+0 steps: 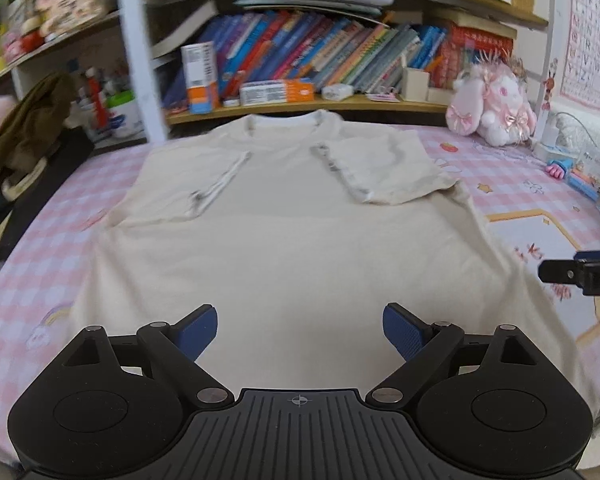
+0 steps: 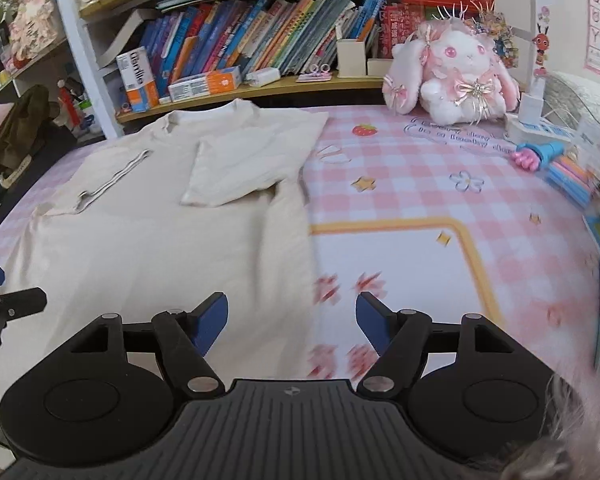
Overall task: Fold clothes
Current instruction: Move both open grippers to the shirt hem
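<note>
A cream T-shirt [image 1: 284, 224] lies flat on the pink checked table cover, collar toward the shelves, with both sleeves folded inward onto its chest. My left gripper [image 1: 300, 330] is open and empty, hovering over the shirt's lower middle. My right gripper [image 2: 292, 320] is open and empty above the shirt's [image 2: 160, 248] right hem edge, its left finger over the cloth and its right finger over the table cover. The right gripper's tip shows at the right edge of the left wrist view [image 1: 580, 276]; the left gripper's tip shows at the left edge of the right wrist view [image 2: 4, 308].
A bookshelf [image 1: 300, 56] full of books runs along the far edge. A pink plush rabbit [image 2: 452, 76] sits at the back right. Toys and pens [image 2: 556, 164] lie along the right edge. Dark clothing [image 1: 24, 132] hangs at the left. The table cover [image 2: 420, 208] lies right of the shirt.
</note>
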A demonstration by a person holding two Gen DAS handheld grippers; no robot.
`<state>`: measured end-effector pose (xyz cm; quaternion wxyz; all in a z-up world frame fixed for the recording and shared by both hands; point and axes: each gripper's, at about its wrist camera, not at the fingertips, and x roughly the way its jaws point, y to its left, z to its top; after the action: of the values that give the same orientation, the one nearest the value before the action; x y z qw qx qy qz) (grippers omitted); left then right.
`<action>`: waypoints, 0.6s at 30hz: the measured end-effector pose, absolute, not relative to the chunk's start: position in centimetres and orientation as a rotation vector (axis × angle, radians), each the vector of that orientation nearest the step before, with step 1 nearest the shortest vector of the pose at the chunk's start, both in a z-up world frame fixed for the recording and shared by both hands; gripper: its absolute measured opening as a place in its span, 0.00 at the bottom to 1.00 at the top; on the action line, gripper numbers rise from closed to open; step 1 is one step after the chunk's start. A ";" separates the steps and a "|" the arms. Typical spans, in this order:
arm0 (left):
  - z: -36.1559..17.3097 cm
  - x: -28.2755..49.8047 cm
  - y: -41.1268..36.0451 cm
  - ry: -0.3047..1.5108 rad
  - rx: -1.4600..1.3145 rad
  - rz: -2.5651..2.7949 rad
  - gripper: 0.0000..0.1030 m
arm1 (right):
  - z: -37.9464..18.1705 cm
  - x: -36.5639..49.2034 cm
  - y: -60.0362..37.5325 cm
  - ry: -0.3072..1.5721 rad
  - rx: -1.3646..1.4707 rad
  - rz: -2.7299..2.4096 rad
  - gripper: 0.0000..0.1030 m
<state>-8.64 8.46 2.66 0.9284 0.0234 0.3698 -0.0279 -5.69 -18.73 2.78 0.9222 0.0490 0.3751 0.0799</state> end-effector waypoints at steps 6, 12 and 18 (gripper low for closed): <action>1.7 -13.7 14.5 0.772 0.008 -0.037 0.90 | 1.8 -12.5 -13.5 0.781 0.115 0.090 0.69; 1.4 -16.7 19.5 0.811 -0.081 0.012 0.90 | 0.6 -16.8 -11.4 0.842 0.170 0.004 0.69; 0.5 -18.6 21.9 0.842 -0.127 0.032 0.89 | 0.9 -19.4 -10.7 0.852 0.193 -0.045 0.69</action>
<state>-18.65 21.85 0.53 0.9106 -0.0618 0.4083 0.0154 -19.35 -10.68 0.88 0.9058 0.0935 0.4127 -0.0220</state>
